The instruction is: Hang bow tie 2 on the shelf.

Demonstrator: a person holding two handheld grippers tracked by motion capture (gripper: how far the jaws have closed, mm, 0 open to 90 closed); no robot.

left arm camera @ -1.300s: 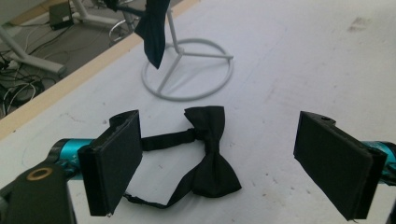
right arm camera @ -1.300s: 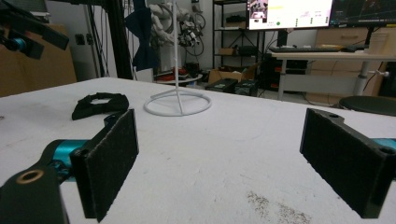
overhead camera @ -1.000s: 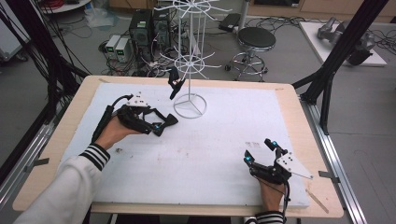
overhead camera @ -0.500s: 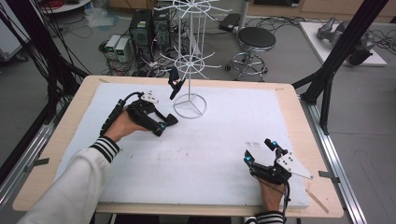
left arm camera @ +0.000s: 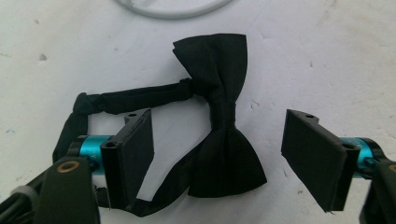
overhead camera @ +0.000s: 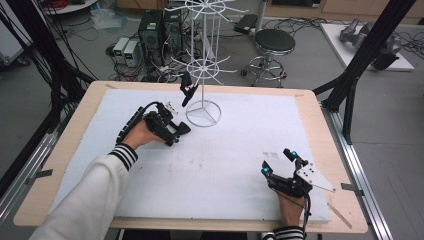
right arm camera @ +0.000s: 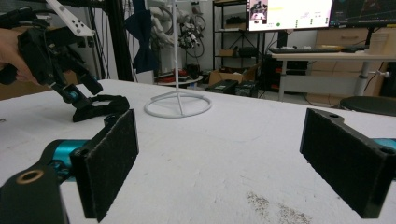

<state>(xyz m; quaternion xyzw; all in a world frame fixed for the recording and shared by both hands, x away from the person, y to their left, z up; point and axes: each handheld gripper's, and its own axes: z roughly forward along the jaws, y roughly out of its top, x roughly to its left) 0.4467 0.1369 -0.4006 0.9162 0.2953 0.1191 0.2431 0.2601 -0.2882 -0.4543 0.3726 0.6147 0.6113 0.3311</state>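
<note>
Left tongs (left arm camera: 219,144) are reaching toward the counter's far edge, jaws just closing but apart; right tongs (overhead camera: 280,162) are resting near the near right corner, gaping.

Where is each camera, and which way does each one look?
High view: above the person's side, looking forward and down on the table; both forearms, left gripper, right gripper.
Left gripper view: rides on the left gripper, looking down at a black bow tie between its open, just-closing jaws.
Right gripper view: rides on the right gripper, looking level across the table.
Shared: the white wire stand.
</note>
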